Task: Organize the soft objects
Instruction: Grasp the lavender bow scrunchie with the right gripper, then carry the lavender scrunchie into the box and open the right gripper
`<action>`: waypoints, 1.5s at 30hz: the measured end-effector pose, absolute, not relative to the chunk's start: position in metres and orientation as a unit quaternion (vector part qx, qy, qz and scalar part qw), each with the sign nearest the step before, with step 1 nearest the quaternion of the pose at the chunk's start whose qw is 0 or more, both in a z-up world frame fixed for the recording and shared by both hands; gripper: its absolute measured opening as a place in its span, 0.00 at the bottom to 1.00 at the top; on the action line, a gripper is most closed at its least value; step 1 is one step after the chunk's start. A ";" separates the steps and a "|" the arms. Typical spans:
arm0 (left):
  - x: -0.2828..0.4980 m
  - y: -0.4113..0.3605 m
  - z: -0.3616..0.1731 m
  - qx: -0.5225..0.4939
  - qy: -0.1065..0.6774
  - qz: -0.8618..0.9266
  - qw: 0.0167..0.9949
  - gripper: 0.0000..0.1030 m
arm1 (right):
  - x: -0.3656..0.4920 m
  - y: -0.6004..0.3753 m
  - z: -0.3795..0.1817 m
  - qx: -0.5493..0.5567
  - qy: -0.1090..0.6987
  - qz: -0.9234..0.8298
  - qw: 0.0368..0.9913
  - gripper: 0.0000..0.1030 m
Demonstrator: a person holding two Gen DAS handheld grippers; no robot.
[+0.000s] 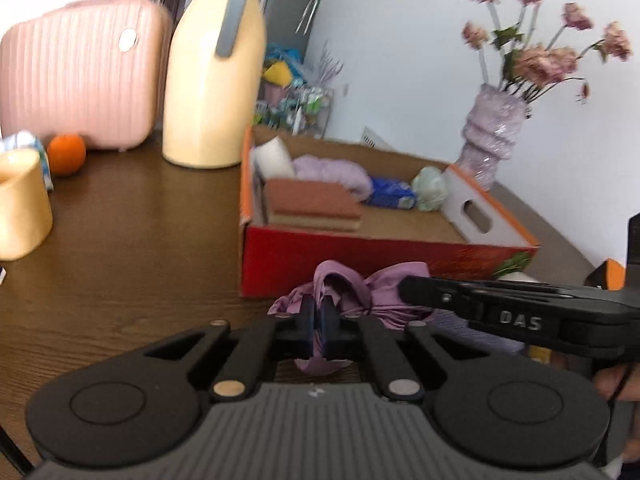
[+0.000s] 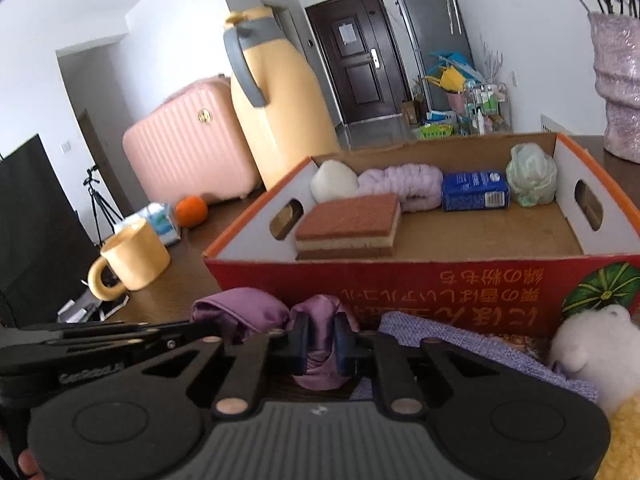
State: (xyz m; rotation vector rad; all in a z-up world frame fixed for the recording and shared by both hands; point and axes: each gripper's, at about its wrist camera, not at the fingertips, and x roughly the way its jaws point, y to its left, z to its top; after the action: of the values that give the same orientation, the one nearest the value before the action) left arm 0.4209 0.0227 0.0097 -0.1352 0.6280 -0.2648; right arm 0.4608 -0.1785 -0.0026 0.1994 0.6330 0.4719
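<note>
A purple satin cloth (image 1: pixel 352 292) lies bunched on the brown table just in front of the red cardboard box (image 1: pixel 360 260). My left gripper (image 1: pixel 319 328) is shut on one fold of it. My right gripper (image 2: pixel 321 344) is shut on another fold of the same cloth (image 2: pixel 320 320); it reaches in from the right in the left wrist view (image 1: pixel 408 286). The box (image 2: pixel 400 276) holds a brown sponge (image 2: pixel 348 226), a white pad (image 2: pixel 334 186), a lilac fluffy band (image 2: pixel 404 188), a blue tissue pack (image 2: pixel 474 196) and a pale green bundle (image 2: pixel 530 180).
A lilac knit cloth (image 2: pixel 460 344), a white plush toy (image 2: pixel 588 340) and a yellow fleece item (image 2: pixel 624 436) lie at the right, before the box. A yellow jug (image 1: pixel 212 80), pink case (image 1: pixel 80 68), orange (image 1: pixel 66 153), yellow mug (image 2: pixel 132 258) and flower vase (image 1: pixel 492 136) stand around.
</note>
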 end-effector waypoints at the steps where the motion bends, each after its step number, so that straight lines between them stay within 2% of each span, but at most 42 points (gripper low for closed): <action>1: 0.414 0.020 0.015 -0.062 0.301 -0.132 0.943 0.03 | 0.454 -0.179 0.002 0.095 0.300 0.230 0.921 0.11; 9: 0.321 -0.006 0.058 -0.052 0.237 -0.175 0.954 0.03 | 0.360 -0.215 0.039 0.091 0.239 0.236 0.938 0.11; 16: 0.262 -0.032 0.065 -0.071 0.230 -0.208 0.948 0.03 | 0.271 -0.248 0.052 0.080 0.207 0.216 0.951 0.11; 27: 0.230 -0.041 0.081 -0.059 0.207 -0.215 0.953 0.03 | 0.229 -0.267 0.059 0.099 0.183 0.213 0.955 0.11; 31: 0.248 -0.036 0.088 -0.049 0.201 -0.206 0.956 0.03 | 0.245 -0.259 0.064 0.092 0.183 0.219 0.954 0.11; 36: 0.310 -0.016 0.111 -0.042 0.196 -0.201 0.959 0.03 | 0.301 -0.243 0.090 0.080 0.173 0.239 0.952 0.11; 40: 0.394 0.004 0.115 -0.054 0.232 -0.184 0.954 0.03 | 0.384 -0.230 0.107 0.106 0.203 0.257 0.939 0.11; 45: 0.493 0.022 0.088 -0.064 0.297 -0.128 0.944 0.04 | 0.492 -0.208 0.094 0.131 0.276 0.249 0.919 0.11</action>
State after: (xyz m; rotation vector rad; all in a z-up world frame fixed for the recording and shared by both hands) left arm 0.4934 0.0223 0.0876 -0.1305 0.6050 -0.2611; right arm 0.4916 -0.2082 0.0942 0.2699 0.5665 0.5116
